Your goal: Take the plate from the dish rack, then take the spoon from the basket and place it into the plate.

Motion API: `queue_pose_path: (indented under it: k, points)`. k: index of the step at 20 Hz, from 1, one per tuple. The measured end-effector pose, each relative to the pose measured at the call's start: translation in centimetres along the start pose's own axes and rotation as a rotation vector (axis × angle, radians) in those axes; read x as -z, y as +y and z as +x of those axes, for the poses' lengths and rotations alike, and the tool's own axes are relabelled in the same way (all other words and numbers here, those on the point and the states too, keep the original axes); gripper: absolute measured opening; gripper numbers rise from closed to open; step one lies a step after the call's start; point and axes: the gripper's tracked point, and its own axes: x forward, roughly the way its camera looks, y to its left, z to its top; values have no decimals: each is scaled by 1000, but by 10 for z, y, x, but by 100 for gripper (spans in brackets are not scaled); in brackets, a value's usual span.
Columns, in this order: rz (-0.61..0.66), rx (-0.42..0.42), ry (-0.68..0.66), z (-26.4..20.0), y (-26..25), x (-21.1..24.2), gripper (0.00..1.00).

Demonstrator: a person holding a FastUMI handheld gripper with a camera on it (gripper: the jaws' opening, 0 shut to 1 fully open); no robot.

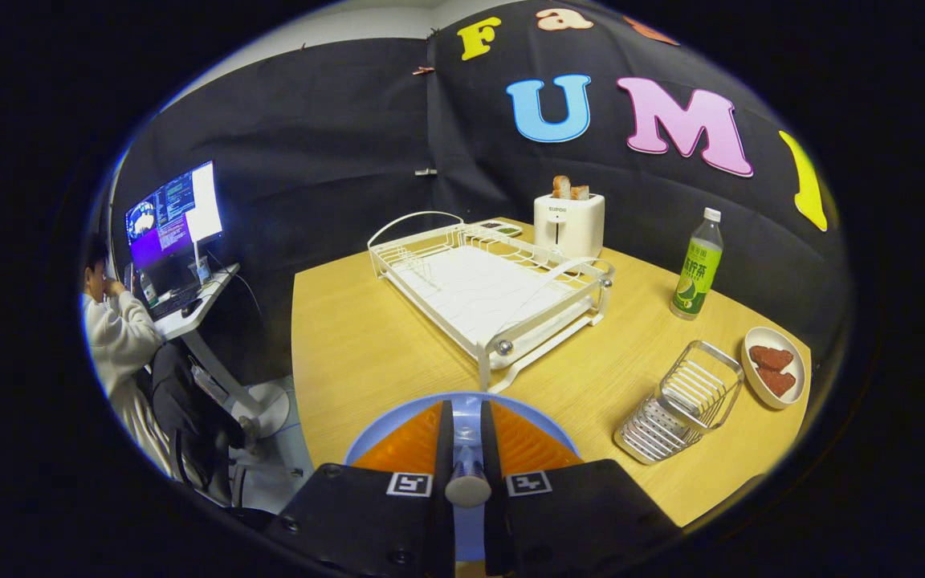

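A blue plate [372, 429] lies on the wooden table [350, 337] at its near edge, right under my fingers. My gripper [466, 411] is shut on a spoon [467, 474], whose handle runs between the two fingers with its rounded end towards the camera. The spoon's bowl end is over the plate; I cannot tell whether it touches. Beyond the plate stands the white dish rack [495, 289], with no dishes in it. The wire basket [683, 401] lies on its side to the right of the fingers.
A white toaster [568, 225] with bread stands behind the rack. A green bottle [697, 269] and a small dish with brown pieces [773, 368] stand at the right. A person [121, 337] sits at a desk with a monitor [173, 210], off to the left.
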Motion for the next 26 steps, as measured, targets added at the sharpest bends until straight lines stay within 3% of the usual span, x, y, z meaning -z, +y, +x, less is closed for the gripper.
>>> queue_pose_path:
  k: [5,10,13,16,19,26]
  points:
    - [-11,-1,51,-1,1,22,20]
    - [56,6,42,-6,-1,20,24]
    - [86,52,8,-15,-12,6,41]
    - [121,109,-46,-33,-25,-21,99]
    - [117,206,-141,-64,-42,-65,99]
    - [106,549,-351,-152,-91,-152,99]
